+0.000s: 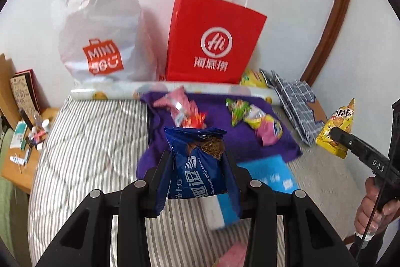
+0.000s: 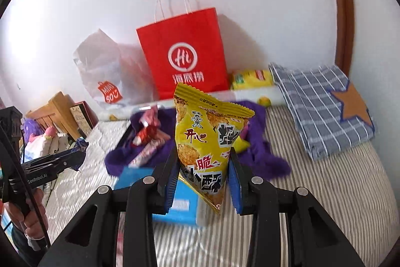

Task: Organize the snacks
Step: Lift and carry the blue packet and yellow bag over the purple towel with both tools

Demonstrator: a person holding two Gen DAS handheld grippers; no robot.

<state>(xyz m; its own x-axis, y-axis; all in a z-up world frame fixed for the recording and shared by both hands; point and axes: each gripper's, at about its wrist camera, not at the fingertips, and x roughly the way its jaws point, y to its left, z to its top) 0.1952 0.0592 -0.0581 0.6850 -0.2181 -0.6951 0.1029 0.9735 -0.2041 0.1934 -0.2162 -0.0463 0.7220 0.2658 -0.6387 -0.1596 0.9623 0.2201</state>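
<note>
Left wrist view: the left claw point(image 1: 197, 162) is clamping a dark blue foil chocolate-chip cookie packet point(image 1: 197, 162), its long axis pointing toward 12 o'clock, its lower end hiding behind the fingers; the snacks on the purple cloth point(image 1: 250, 144) beyond are blurring.

Right wrist view: the right claw point(image 2: 202, 167) is gripping a yellow crinkly snack bag point(image 2: 207, 139) standing toward 12 o'clock above the striped bed point(image 2: 325, 187), partly covering a blue box point(image 2: 185, 207).

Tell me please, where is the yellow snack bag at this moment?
The yellow snack bag is held in the right gripper, lifted above the striped bed, in front of the red paper bag by the wall.
</note>
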